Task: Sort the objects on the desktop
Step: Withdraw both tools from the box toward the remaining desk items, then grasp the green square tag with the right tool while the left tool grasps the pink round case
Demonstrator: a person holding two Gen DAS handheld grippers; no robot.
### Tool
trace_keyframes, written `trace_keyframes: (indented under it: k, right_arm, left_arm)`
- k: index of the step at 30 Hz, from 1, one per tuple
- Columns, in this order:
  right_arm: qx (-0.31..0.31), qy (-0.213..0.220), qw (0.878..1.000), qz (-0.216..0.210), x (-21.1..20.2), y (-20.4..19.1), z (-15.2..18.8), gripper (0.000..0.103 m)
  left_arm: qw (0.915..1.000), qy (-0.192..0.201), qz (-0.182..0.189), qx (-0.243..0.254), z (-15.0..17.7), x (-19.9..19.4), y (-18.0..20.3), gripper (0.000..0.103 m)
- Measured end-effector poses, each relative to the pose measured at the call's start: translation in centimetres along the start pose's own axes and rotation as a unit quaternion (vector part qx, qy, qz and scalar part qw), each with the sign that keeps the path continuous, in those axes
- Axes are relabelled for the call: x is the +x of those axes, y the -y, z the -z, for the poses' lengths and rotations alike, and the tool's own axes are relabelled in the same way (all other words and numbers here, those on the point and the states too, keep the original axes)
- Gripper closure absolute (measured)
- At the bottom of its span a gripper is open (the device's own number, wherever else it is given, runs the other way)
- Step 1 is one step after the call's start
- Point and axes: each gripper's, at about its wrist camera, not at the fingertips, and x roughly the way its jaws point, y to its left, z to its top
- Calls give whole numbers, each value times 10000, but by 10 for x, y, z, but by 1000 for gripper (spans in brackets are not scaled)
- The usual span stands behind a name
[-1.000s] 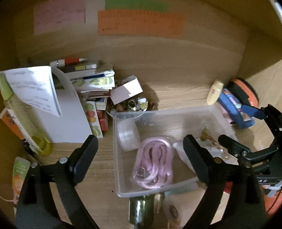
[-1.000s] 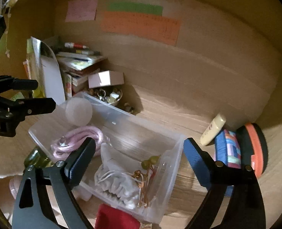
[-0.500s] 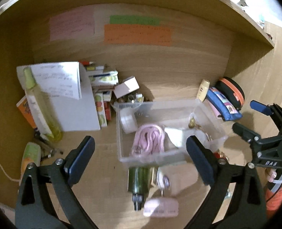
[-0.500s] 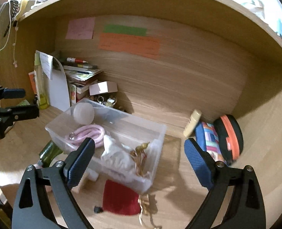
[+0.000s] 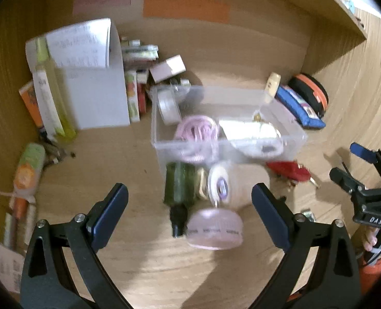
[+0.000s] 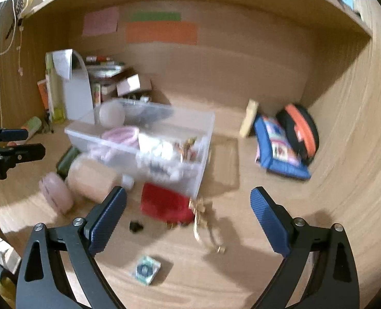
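A clear plastic box [image 5: 164,144] [image 6: 205,118] stands mid-desk and holds a pink cord coil [image 5: 198,128], a tape roll [image 5: 168,105] and white cloth [image 5: 252,134]. In front of it lie a dark green bottle [image 5: 180,182], a tan roll [image 5: 242,182], a pink round case [image 5: 213,228] [image 6: 56,191] and a red pouch [image 5: 288,171] [image 6: 164,203] with a gold chain [image 6: 203,221]. My left gripper [image 5: 190,211] is open and empty, just short of the pink case. My right gripper [image 6: 187,219] is open and empty above the red pouch.
Books, a white folder [image 5: 95,95] and a yellow-green bottle [image 5: 51,90] stand at the back left. A blue pouch [image 6: 278,152], an orange-black case [image 6: 301,128] and a cream tube [image 6: 248,118] sit at the back right. A small teal packet [image 6: 146,269] lies near the front.
Both grippers have pulled back from the box, so more of the desk front shows: the pink case, red pouch, chain and teal packet. Both stay open and empty.
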Motion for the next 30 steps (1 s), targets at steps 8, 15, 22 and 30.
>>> trace_keyframes:
  k: [8, 15, 22, 30]
  right_arm:
    - [242, -581, 9973, -374, 19, -6, 40, 7]
    - [337, -681, 9960, -465, 21, -11, 56, 9]
    - [322, -928, 9932, -619, 30, -14, 67, 38]
    - [169, -1031, 9924, -653, 33, -21, 73, 50]
  left_arm:
    - [9996, -189, 154, 104, 28, 19, 14, 5]
    - [9995, -192, 193, 148, 40, 30, 22, 14]
    - [9990, -316, 295, 121, 47, 43, 26, 24]
    - [9981, -443, 427, -84, 48, 53, 24, 26]
